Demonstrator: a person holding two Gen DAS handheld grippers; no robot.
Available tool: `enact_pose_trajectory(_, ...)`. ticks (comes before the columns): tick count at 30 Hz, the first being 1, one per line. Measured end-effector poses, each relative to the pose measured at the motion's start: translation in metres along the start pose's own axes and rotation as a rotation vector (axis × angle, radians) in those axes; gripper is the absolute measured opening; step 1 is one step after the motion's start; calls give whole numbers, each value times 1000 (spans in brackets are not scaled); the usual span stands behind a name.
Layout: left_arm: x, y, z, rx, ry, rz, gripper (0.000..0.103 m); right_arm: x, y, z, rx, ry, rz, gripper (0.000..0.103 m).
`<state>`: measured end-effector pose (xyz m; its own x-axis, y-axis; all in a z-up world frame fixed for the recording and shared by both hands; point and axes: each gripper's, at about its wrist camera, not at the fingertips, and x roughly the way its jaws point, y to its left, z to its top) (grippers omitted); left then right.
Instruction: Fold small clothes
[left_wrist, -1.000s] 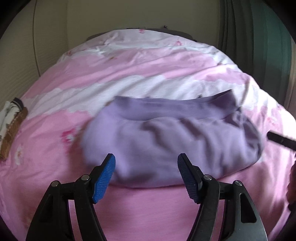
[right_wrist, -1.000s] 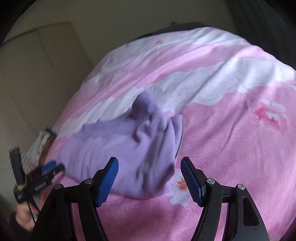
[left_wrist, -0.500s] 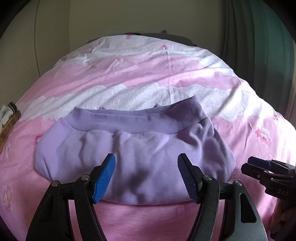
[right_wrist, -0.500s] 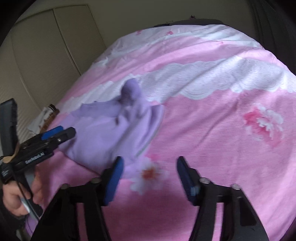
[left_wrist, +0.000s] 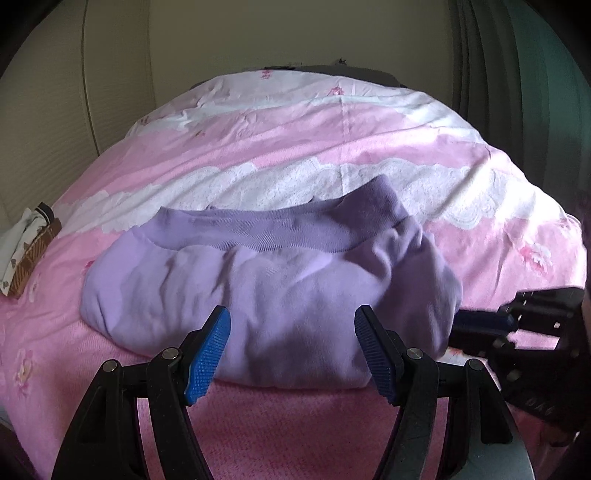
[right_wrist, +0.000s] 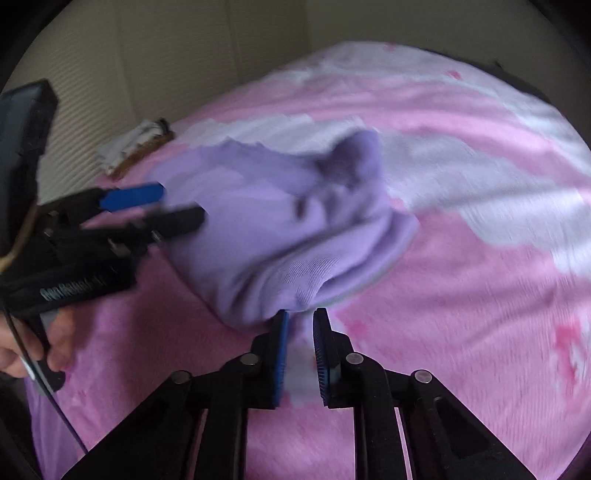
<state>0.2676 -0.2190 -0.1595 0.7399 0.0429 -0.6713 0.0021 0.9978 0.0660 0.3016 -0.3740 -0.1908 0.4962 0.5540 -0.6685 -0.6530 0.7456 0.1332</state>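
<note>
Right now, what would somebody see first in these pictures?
A soft lilac knitted garment with a darker ribbed band lies bunched in the middle of a pink and white flowered bedspread. The right gripper, its jaws just closing, has the garment's near edge between them. The left gripper hangs open over the near side.

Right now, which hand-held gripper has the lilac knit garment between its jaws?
The right hand-held gripper: its jaws have just been closing on the lilac knit garment; the left hand-held gripper stands open, empty.

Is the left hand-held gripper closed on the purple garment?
No, the left hand-held gripper stands wide open, and the purple garment lies beyond its fingertips.
</note>
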Motion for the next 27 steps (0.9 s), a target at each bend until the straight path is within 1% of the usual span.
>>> enact_pose_trajectory(1,0,2,-1,-5,5,0,69,0,0,0,0,0,0,16)
enact_pose_trajectory(4,0,7,-2,-11,7,4,69,-8,-6,2,21,-47,60,16)
enact_pose_trajectory(5,0,9,-2,-12,7,5,69,-10,-11,1,40,-52,94,16)
enact_pose_trajectory(8,1,14,-1,-18,9,3,69,-4,-13,-1,61,-42,148,16)
enact_pose_trajectory(13,3,16,-1,-18,17,-10,69,11,-25,-5,115,-10,193,17)
enact_pose_trajectory(19,7,20,-3,-21,30,-16,69,22,-35,-7,157,-11,302,18)
enact_pose_trajectory(21,8,22,-4,-22,32,-14,69,23,-34,-7,154,-13,303,18)
enact_pose_trajectory(23,8,23,-3,-22,30,-14,69,21,-33,-11,159,-9,290,10)
enact_pose_trajectory(25,8,24,-3,-25,29,-17,69,17,-31,-15,164,-4,252,7)
enact_pose_trajectory(27,8,24,-3,-24,27,-18,69,14,-30,-17,161,-3,239,6)
